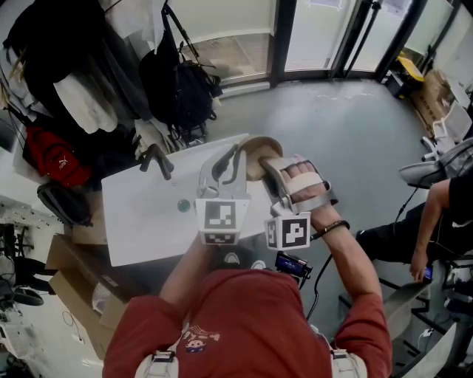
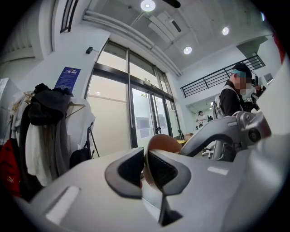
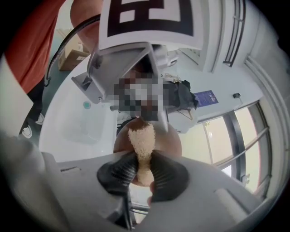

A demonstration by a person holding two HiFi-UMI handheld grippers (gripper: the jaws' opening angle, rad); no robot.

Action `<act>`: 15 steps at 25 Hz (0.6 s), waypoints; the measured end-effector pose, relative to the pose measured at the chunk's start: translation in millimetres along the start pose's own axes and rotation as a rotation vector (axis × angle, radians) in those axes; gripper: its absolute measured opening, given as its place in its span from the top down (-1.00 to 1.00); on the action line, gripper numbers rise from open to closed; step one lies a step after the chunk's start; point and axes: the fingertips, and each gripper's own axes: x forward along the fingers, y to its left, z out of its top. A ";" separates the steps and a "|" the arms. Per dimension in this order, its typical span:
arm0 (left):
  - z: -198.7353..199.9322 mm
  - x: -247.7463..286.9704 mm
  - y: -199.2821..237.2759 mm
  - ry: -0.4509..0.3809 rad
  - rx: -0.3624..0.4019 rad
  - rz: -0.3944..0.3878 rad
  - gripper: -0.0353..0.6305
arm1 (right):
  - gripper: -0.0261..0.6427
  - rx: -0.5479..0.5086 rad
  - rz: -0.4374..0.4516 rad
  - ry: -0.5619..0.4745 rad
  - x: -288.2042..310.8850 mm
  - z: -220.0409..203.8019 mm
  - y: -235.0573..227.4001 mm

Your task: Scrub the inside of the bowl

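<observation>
Bright daylight through tall glass doors (image 2: 144,120), round recessed ceiling lamps (image 2: 147,5) glaring, both gripper views fisheye-warped with black corners, nearest surfaces perhaps out of focus

Brown bowl (image 1: 263,148) tipped on edge, rim in left claw (image 2: 146,168), beige scrubber (image 3: 142,138) inside

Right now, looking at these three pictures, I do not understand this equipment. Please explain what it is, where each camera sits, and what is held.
No robot: a person holds a two-jaw gripper in each hand. One picture comes from a camera on the person's head, looking down; the other two cameras ride on the grippers. Below is a white sink with a faucet. The left gripper is clamped on the rim of a brown bowl. The right gripper pinches a beige sponge aimed into the bowl.
</observation>
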 end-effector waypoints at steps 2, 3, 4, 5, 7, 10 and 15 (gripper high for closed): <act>-0.7 -0.1 1.1 0.001 0.000 0.003 0.80 | 0.70 0.056 -0.041 -0.018 -3.1 -2.1 -5.1; -0.3 0.1 1.6 -0.001 0.000 0.005 0.80 | 0.70 0.092 -0.057 -0.029 -4.6 -2.3 -7.6; 0.2 0.3 1.9 -0.004 -0.001 0.005 0.80 | 0.70 0.127 -0.071 -0.040 -6.0 -2.5 -9.8; 0.8 0.5 1.8 -0.007 -0.001 0.005 0.81 | 0.70 0.161 -0.084 -0.048 -7.4 -2.9 -11.7; 1.7 1.0 1.7 -0.012 0.001 0.003 0.81 | 0.70 0.216 -0.110 -0.060 -10.4 -3.8 -14.7; -0.1 2.3 1.8 -0.011 0.005 0.004 0.81 | 0.70 0.265 -0.151 -0.069 -16.1 -5.6 -17.7; -5.2 5.4 1.0 0.000 0.000 0.011 0.82 | 0.70 0.357 -0.214 -0.091 -26.5 -11.3 -23.7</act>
